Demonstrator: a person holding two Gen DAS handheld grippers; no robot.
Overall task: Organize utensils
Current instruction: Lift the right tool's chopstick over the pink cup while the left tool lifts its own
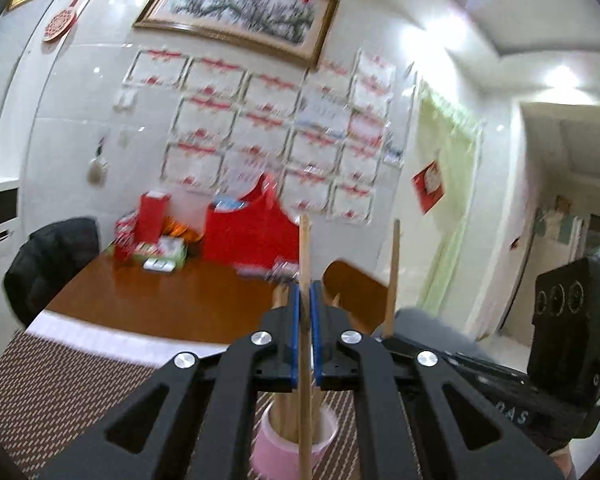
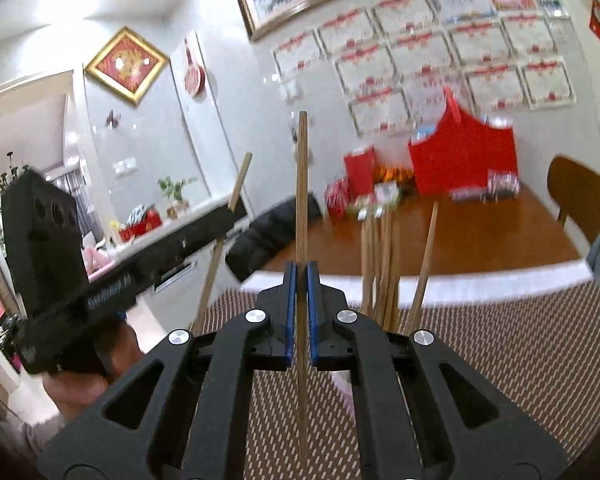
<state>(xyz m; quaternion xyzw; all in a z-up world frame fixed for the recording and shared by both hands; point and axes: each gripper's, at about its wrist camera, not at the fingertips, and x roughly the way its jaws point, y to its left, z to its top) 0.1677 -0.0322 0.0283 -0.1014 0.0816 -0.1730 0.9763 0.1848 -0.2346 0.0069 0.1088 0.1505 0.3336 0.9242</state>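
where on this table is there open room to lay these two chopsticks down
The woven placemat is bare to the right of the pink cup of chopsticks. The brown tabletop is open between the placemat's white edge and the far clutter. It is crowded at the wall end: red bag, red boxes and packets.

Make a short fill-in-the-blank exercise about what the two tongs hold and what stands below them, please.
1. Each of the tongs, left tongs and right tongs, is shut on one wooden ____.
2. The cup under the left tongs has the colour ____.
3. The other sticks stand ____ in the cup.
4. The big bag at the wall is ____.

Missing words: chopstick; pink; upright; red
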